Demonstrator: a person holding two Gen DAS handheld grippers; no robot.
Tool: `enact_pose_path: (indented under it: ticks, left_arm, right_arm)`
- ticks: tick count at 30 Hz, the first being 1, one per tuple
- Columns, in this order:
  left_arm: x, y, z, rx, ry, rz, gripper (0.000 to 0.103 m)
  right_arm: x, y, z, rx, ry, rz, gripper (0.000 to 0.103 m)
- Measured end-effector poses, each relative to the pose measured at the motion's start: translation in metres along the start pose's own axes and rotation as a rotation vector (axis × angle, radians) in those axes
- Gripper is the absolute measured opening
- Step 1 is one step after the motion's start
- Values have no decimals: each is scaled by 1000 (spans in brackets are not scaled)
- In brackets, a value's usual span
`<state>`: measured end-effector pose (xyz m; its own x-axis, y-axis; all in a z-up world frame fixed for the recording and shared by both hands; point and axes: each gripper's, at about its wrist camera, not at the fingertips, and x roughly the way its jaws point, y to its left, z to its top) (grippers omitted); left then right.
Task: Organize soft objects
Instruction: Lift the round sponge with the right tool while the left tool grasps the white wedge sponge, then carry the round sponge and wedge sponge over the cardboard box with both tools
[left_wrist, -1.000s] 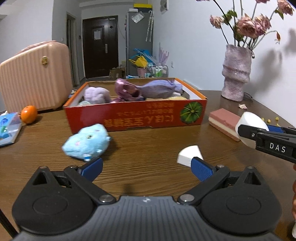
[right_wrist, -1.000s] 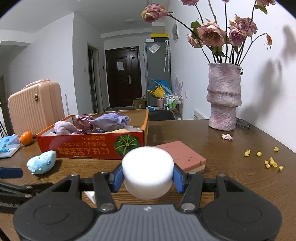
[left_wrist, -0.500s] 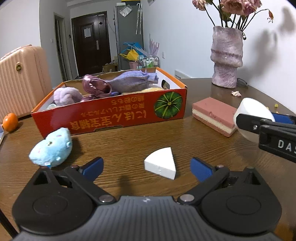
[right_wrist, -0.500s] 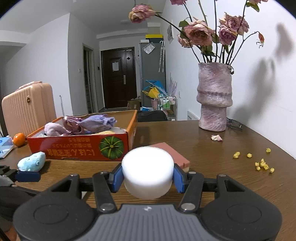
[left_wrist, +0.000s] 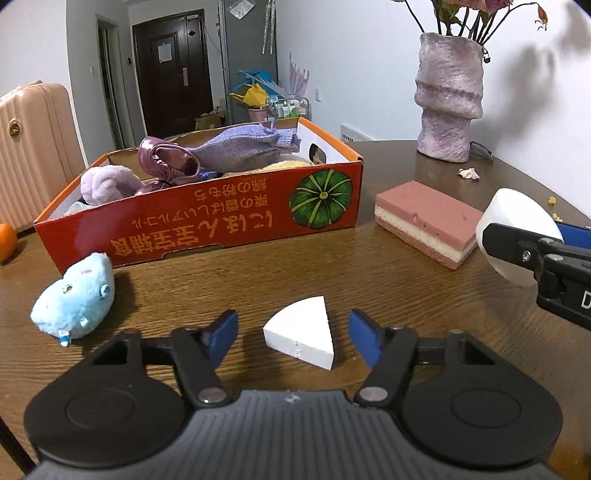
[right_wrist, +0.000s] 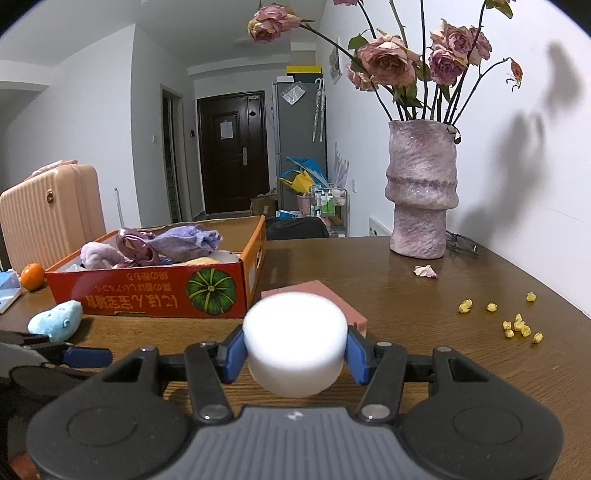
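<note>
A white foam wedge (left_wrist: 301, 336) lies on the brown table between the blue pads of my left gripper (left_wrist: 293, 334). Its jaws are closing and the pads stand a little off the wedge on both sides. My right gripper (right_wrist: 295, 349) is shut on a white foam cylinder (right_wrist: 295, 341), held above the table; the same cylinder (left_wrist: 517, 229) shows at the right of the left wrist view. A blue plush toy (left_wrist: 75, 297) lies left of the wedge. The red cardboard box (left_wrist: 207, 221) behind holds purple cloth and plush things.
A pink and cream layered sponge block (left_wrist: 428, 221) lies right of the box. A purple vase (right_wrist: 421, 192) with dried roses stands at the back right, yellow crumbs (right_wrist: 517, 325) scattered near it. A pink suitcase (right_wrist: 48, 214) and an orange (right_wrist: 31, 275) are at the left.
My left gripper moved forward and down until the white wedge came between its fingers, and its jaws narrowed around it. The right gripper kept its hold on the cylinder and stayed put.
</note>
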<state>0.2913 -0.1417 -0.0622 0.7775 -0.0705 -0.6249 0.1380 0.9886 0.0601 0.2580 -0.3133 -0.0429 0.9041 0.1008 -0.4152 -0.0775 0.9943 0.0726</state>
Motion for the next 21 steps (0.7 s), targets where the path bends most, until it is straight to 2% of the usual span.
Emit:
enact_pose_path:
  ticks: [5, 6, 14, 21]
  left_arm:
    - [3, 2, 0, -12, 20, -34, 39]
    - [4, 2, 0, -14, 23, -38, 38]
    - [3, 3, -1, -20, 23, -52, 34]
    - [-8, 7, 0, -33, -26, -51, 34]
  right_arm:
    - [0, 0, 0, -1, 1, -1, 54]
    - [0, 0, 0, -2, 2, 0, 54]
    - [0, 2, 0, -5, 2, 1, 54]
    - [-1, 4, -1, -6, -11, 10, 54]
